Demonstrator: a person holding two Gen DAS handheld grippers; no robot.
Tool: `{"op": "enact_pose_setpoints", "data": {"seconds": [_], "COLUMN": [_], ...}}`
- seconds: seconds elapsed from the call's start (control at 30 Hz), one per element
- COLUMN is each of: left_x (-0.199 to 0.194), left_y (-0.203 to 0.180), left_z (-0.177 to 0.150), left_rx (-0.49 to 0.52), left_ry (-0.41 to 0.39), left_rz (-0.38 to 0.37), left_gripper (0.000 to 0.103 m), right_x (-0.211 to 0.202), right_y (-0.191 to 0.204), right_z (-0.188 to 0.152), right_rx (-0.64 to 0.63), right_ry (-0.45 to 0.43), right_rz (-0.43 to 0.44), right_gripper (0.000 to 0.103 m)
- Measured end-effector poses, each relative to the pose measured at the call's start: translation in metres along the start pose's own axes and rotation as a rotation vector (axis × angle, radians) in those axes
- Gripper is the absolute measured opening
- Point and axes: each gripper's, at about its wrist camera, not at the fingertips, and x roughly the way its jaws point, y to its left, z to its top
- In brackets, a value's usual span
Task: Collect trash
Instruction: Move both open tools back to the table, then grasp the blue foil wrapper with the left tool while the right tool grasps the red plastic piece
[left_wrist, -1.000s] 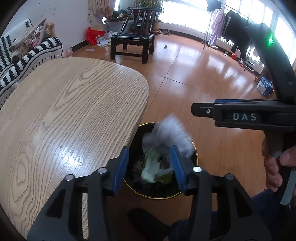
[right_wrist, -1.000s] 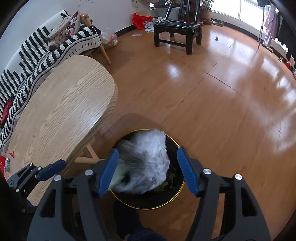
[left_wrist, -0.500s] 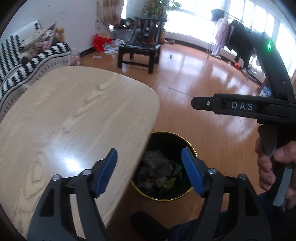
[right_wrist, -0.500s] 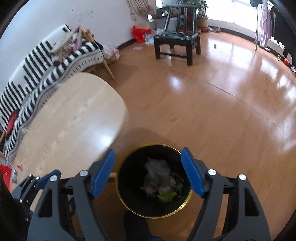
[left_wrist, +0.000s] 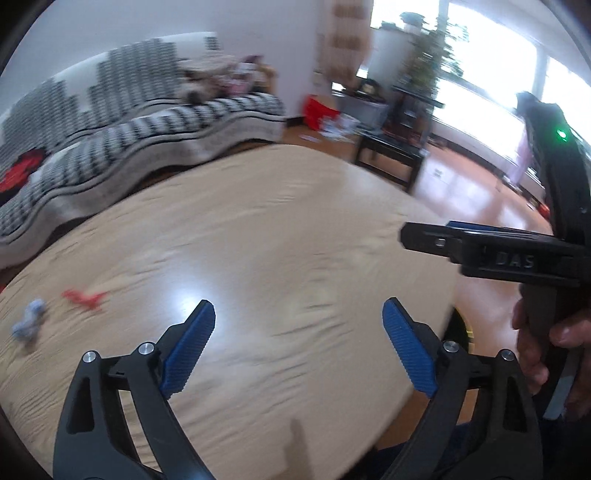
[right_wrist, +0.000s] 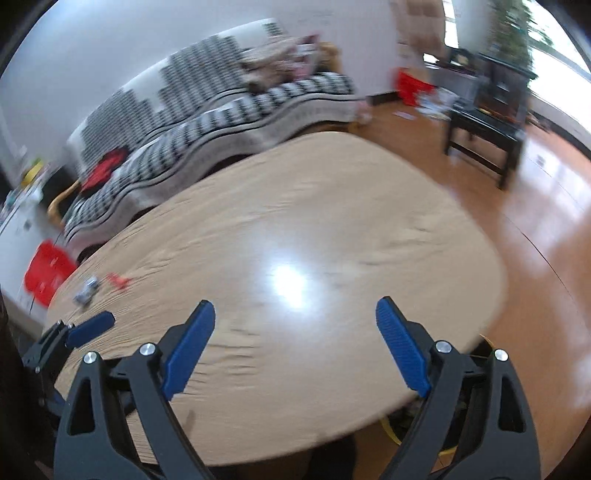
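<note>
**Both grippers empty over the table, two scraps left at its far end**

The oval light-wood table (left_wrist: 258, 258) fills both views, blurred by motion. Behind it runs a black-and-white striped sofa (right_wrist: 229, 110), and a dark wooden chair (right_wrist: 484, 122) stands on the orange floor beyond. The black, gold-rimmed trash bin (right_wrist: 391, 428) sits on the floor at the table's near right edge, only a sliver of its rim showing under the tabletop.

The left gripper (left_wrist: 299, 343) hangs over the table with its blue pads spread wide; its jaws have just been opening, and nothing lies between them. The right gripper (right_wrist: 295, 343) is likewise released and empty, its jaws also having just been opening. What remains of the trash lies at the table's far left end: a crumpled pale blue-grey scrap (left_wrist: 27, 323) and, just beside it, a small torn red scrap (left_wrist: 85, 298).

The likely risks come from the scraps themselves. Both are light and lie flat, so a pad coming down at a slant could push one along the smooth top instead of pinching it, and they lie near the table's end, where a nudge might send one to the floor.

The left wrist view shows the scraps larger, plus the right gripper's handle and the person's hand (left_wrist: 546, 350) on it. The right wrist view alone shows a red box (right_wrist: 46, 271) on the floor past the table's end and one blue pad of the left gripper at its lower left.
</note>
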Motion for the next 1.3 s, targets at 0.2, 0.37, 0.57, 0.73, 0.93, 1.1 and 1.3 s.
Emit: {"op": "enact_pose_setpoints", "data": {"seconds": [0.2, 0.37, 0.57, 0.73, 0.93, 1.1, 1.3], "left_x": [-0.056, -0.081, -0.083, -0.049, -0.003, 0.024, 0.032], "left_y": [0.127, 0.217, 0.289, 0.321, 0.335, 0.351, 0.362], "left_z": [-0.043, -0.073, -0.087, -0.080, -0.066, -0.065, -0.062], "left_rx": [-0.107, -0.259, -0.334, -0.342, -0.266, -0.282, -0.324], "left_ry": [-0.043, -0.042, -0.053, -0.020, 0.040, 0.089, 0.081], "left_rz": [0.194, 0.293, 0.340, 0.323, 0.350, 0.352, 0.339], "left_gripper": [0.091, 0.091, 0.091, 0.091, 0.091, 0.091, 0.091], "right_x": [0.035, 0.070, 0.109, 0.144, 0.195, 0.223, 0.256], "right_y": [0.115, 0.202, 0.269, 0.302, 0.302, 0.315, 0.317], "right_z": [0.002, -0.009, -0.017, -0.012, -0.002, -0.001, 0.000], "right_rx": [-0.168, -0.305, -0.394, -0.474, -0.509, -0.557, -0.546], "right_ry": [0.044, 0.101, 0.144, 0.142, 0.176, 0.184, 0.203], "right_rz": [0.111, 0.176, 0.225, 0.200, 0.182, 0.171, 0.153], "right_gripper": [0.086, 0.086, 0.086, 0.086, 0.086, 0.086, 0.080]}}
